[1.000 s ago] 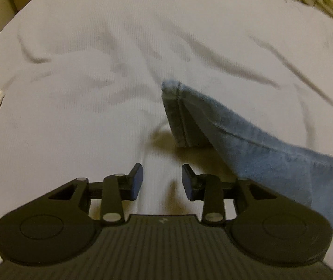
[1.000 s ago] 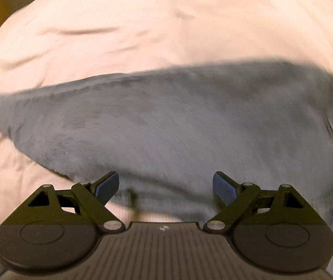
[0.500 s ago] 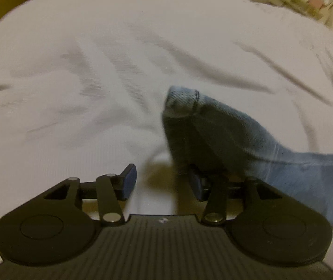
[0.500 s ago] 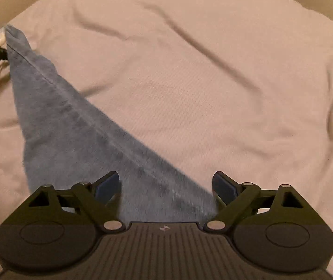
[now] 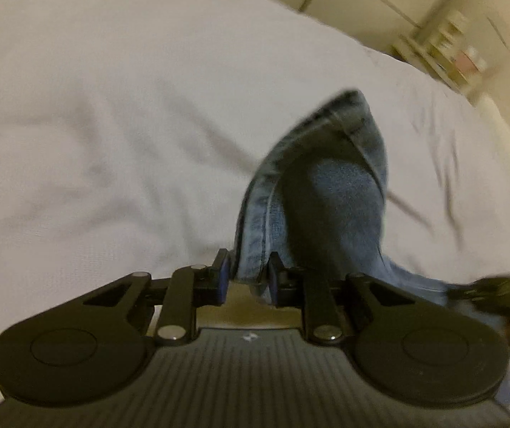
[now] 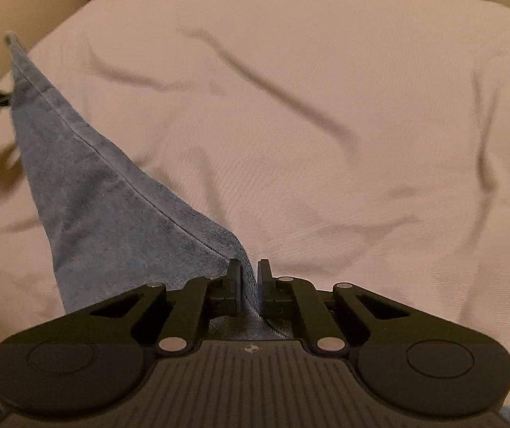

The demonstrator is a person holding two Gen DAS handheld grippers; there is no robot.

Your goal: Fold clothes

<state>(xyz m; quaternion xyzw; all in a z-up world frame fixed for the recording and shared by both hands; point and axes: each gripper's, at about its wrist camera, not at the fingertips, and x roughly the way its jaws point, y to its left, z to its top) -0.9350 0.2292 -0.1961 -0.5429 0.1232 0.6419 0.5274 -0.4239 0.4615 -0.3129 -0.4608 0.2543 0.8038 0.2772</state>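
Denim garment [image 5: 340, 192], blue with a stitched hem, is being held up off the bed sheet [image 5: 112, 125] by two corners, with cloth hanging between them over the bed; what kind of garment it is cannot be told. Left gripper [image 5: 246, 276] is being kept clamped on the hem edge, cloth seen pinched between its blue pads. Right gripper [image 6: 249, 278] is likewise being closed on a seam edge of the same garment [image 6: 105, 196], fabric running between the fingers. Judged step: spreading or carrying an edge over for a fold; which one is not being settled by these views. For doing it well, both grips are being best kept firm, the held edge being kept taut and level, the hanging part being kept from dragging wrinkles into the sheet. Counted: one garment, two grippers, one sheet, one blurred shelf unit [image 5: 451, 53] at the back.
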